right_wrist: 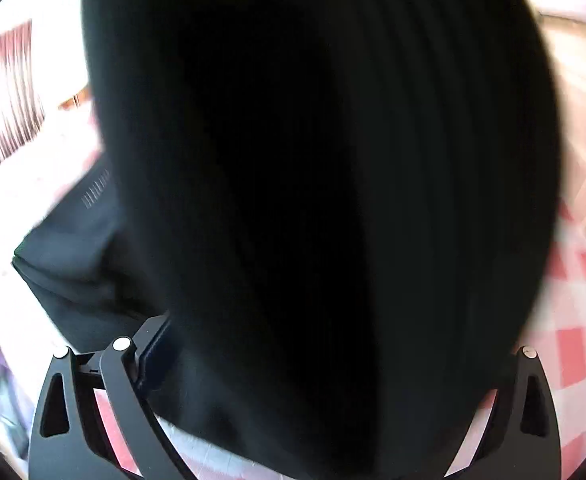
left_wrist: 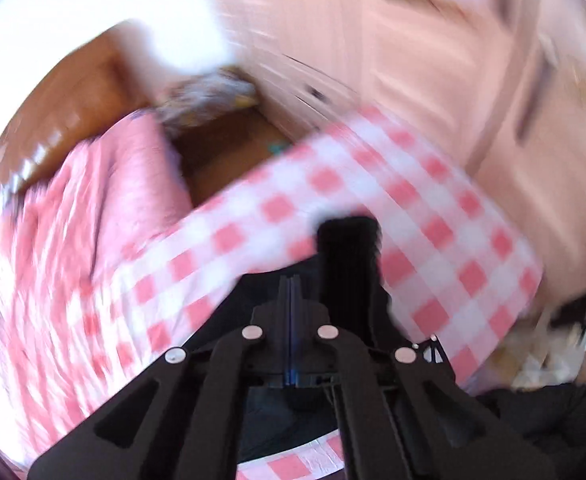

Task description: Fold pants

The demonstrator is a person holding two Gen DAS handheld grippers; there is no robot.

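The checked cloth (left_wrist: pixel 373 208) on the bench spreads ahead of and under both tongs, and the black pants (right_wrist: pixel 313 200) hang lifted off it, filling your right view, so the fold looks barely begun. Your left tongs (left_wrist: pixel 291 292) are pressed together, dark fabric bunched beside them; your right tongs (right_wrist: pixel 293 360) are buried in pants, grip unreadable.

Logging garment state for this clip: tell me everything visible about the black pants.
The black pants look like soft, matte dark fabric, lifted and draped right over the right camera, filling most of that view; a folded corner juts out at left. The right gripper's jaws are hidden behind the cloth. In the left view, the left gripper is shut on a dark fold, above the pink-and-white checked cloth. Motion blur hides finer detail.
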